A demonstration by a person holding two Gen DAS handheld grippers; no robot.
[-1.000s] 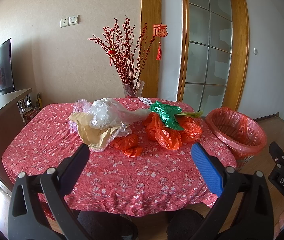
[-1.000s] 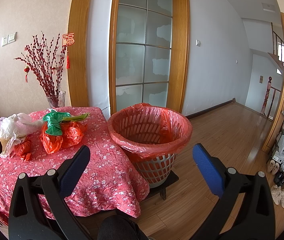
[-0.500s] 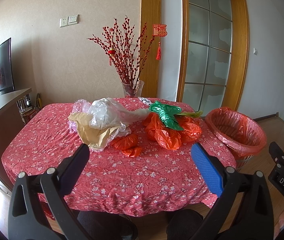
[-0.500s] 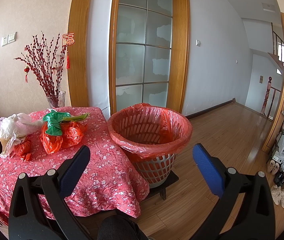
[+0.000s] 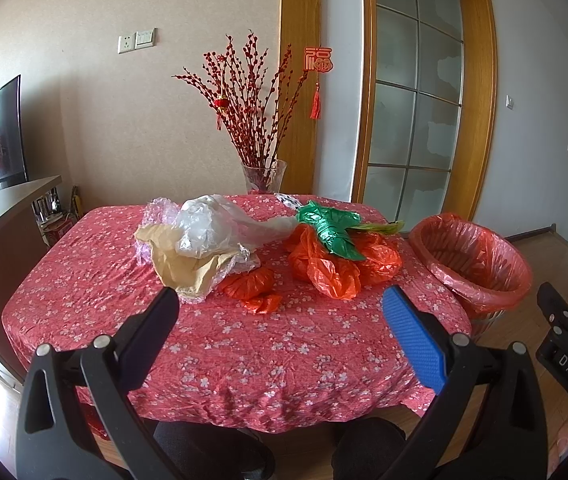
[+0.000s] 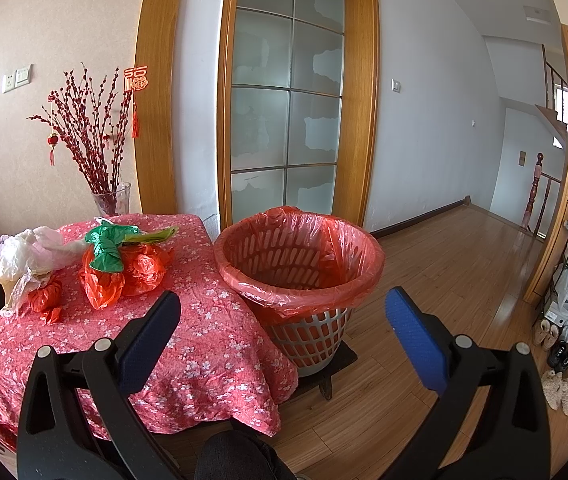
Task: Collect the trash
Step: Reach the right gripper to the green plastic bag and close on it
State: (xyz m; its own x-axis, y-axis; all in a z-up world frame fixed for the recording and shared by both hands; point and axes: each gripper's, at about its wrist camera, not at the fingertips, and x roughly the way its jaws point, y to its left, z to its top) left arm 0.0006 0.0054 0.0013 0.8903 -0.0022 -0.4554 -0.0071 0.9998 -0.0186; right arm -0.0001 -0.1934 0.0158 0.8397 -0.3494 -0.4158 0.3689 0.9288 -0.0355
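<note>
Nothing picked yet: left gripper (image 5: 280, 312) and right gripper (image 6: 284, 312) fingers both wide, empty, trash pile (image 5: 260, 240) on the counter (image 5: 244, 352), lined basket (image 6: 300, 264) beside it; next, left reaches the nearest orange bag (image 5: 252, 286).

Left tool (image 5: 280, 312) and right tool (image 6: 284, 312) both hang in the air, jaws spread wide, gripping nothing.
</note>
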